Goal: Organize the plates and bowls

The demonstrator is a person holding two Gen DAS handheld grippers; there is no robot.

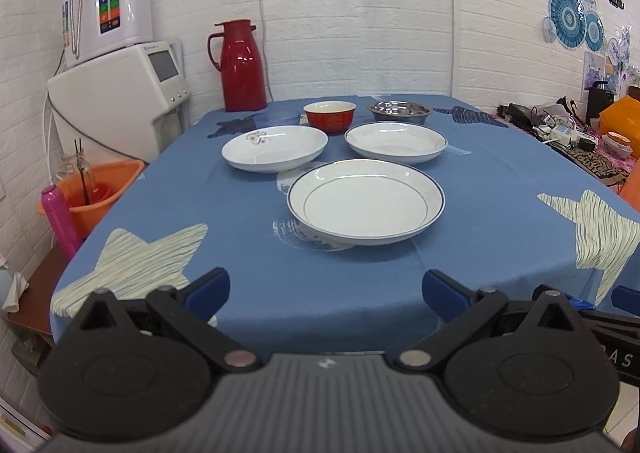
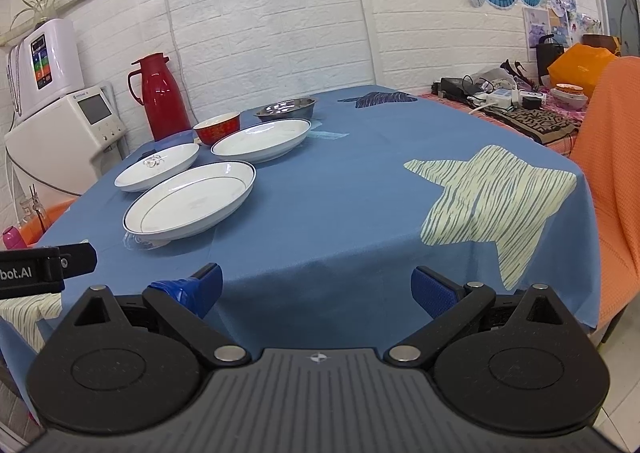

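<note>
The left gripper (image 1: pixel 326 291) hung level with its blue-padded fingers (image 1: pixel 210 289) spread wide, nothing between them. The right gripper (image 2: pixel 316 289) sat alongside, jaws equally wide and empty; one blue pad (image 2: pixel 192 291) looked wrapped in what might have been tape, though the fisheye view blurred it.

glossy plates (image 1: pixel 366 201), matt cloth tablecloth (image 1: pixel 248 253)
</note>
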